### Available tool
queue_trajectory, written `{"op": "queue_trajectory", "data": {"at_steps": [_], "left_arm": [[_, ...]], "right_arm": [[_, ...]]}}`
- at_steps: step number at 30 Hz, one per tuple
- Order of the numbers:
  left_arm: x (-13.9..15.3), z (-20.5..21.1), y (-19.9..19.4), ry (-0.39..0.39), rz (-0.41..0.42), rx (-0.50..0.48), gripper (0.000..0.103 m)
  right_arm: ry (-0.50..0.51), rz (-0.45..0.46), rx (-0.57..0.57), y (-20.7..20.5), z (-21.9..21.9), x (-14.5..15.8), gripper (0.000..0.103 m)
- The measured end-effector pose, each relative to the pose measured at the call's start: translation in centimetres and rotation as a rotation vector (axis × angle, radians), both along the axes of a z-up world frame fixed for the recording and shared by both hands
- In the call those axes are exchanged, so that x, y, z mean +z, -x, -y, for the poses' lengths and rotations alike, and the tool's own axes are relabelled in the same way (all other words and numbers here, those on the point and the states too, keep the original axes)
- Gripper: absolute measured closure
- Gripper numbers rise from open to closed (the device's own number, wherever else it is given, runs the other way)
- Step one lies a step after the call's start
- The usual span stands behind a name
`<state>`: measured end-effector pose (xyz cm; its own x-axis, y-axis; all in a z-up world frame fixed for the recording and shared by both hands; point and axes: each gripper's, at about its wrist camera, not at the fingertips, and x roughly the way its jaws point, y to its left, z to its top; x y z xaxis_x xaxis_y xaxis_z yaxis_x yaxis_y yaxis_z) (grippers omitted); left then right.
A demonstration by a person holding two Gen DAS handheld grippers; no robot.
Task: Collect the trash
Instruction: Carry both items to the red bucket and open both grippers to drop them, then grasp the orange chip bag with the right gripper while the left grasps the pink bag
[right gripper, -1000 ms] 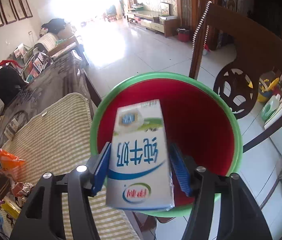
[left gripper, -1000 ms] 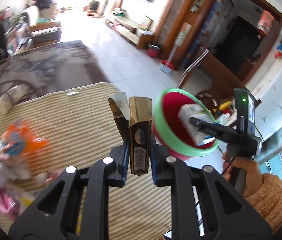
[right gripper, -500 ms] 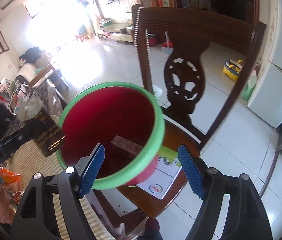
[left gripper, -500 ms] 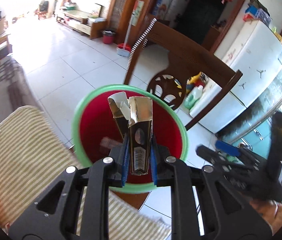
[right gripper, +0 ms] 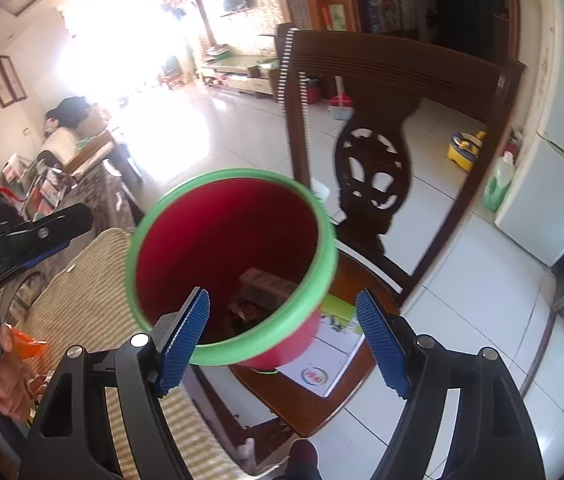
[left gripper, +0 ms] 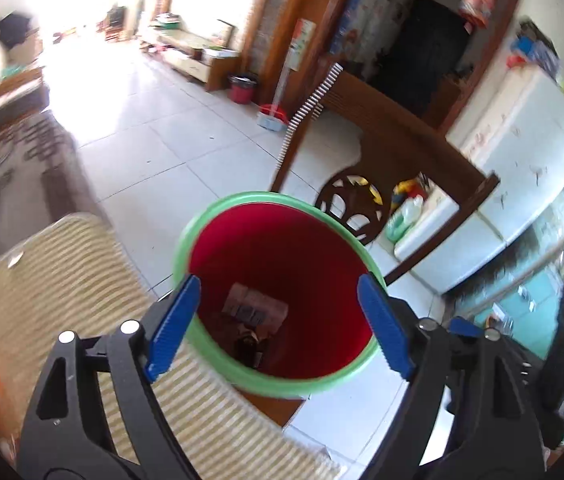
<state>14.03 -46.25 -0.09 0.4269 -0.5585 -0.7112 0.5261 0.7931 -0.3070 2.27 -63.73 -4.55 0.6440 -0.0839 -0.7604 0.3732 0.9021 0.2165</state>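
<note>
The left claw [left gripper: 278, 322] is hanging above the round red plastic bucket with a green rim [left gripper: 242, 376], its blue-padded jaws opening wide with nothing between them. Down at the bucket's bottom, a pale printed carton [left gripper: 256, 307] and a dark crumpled box [left gripper: 251, 350] are lying together. The right claw [right gripper: 284, 340] is hovering over the near rim of the same bucket [right gripper: 238, 354], its jaws standing apart and gripping nothing. The bucket is sitting on the seat of a dark carved wooden chair [right gripper: 374, 168], just beside the tabletop covered with a beige striped cloth [left gripper: 42, 272]. A flat white and green leaflet [right gripper: 334, 356] is lying on the chair seat, partly under the bucket. A hand [right gripper: 6, 380] is holding the left claw's handle near an orange wrapper [right gripper: 26, 344] on the cloth.
</note>
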Motion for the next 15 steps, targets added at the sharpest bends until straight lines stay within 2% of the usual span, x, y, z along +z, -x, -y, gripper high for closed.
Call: {"op": "queue_trajectory", "data": {"at_steps": [3,8,15], "left_arm": [[0.5,-5.1,1.4,0.044,-0.027,0.117,0.020],[0.5,-12.2,3.4,0.016,-0.019,0.274,0.020],[0.0,-23.5,5.4,0.028,-0.028,0.479,0.020]], "right_arm": [[0.011,0.015,0.073,-1.5,-2.6,0.5,0.029],[0.015,0.013,0.204,-4.0,-8.0,0.5,0.028],[0.038,0.001,0.366,-5.9,-17.2,0.2,0.028]]}}
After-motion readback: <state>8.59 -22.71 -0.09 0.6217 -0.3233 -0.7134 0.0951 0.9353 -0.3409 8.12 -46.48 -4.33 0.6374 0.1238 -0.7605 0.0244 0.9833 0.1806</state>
